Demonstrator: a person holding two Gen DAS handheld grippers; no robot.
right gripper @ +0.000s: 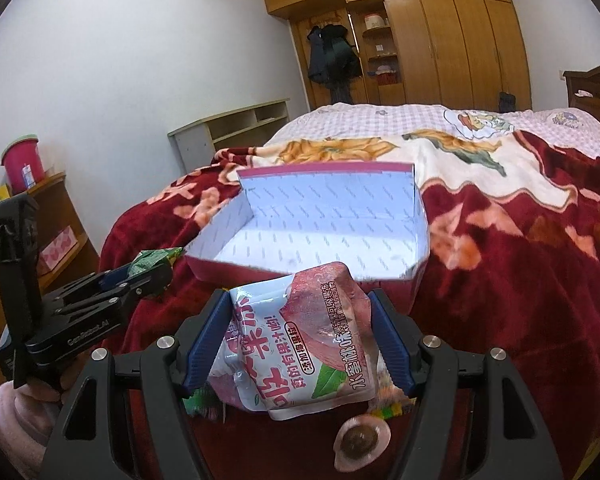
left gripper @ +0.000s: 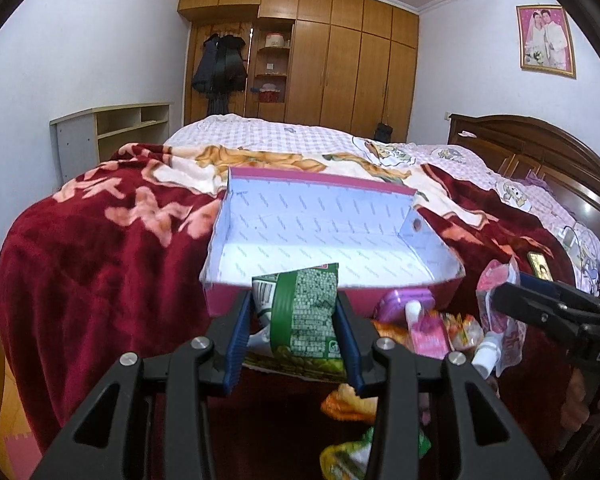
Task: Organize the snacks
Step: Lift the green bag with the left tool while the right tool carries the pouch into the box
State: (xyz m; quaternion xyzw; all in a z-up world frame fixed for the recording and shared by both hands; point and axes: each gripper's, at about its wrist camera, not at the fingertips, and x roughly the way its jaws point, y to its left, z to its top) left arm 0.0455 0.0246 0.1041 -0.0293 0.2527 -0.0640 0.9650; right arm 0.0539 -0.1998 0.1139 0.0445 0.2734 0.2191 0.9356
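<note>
My left claw (left gripper: 296, 328) is clamped on a green snack bag (left gripper: 304, 312), right claw (right gripper: 300, 336) clamped on a pink pouch (right gripper: 300, 344) — both off the bed, just short of the open box (left gripper: 332, 224). Risks: slick foil slips out, or a bag catches the near wall & tips the box on the soft blanket (left gripper: 100, 240).

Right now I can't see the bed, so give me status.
Left tool clamps green packet. Right tool clamps pink pouch. Box ahead, empty. Nothing in the way.
</note>
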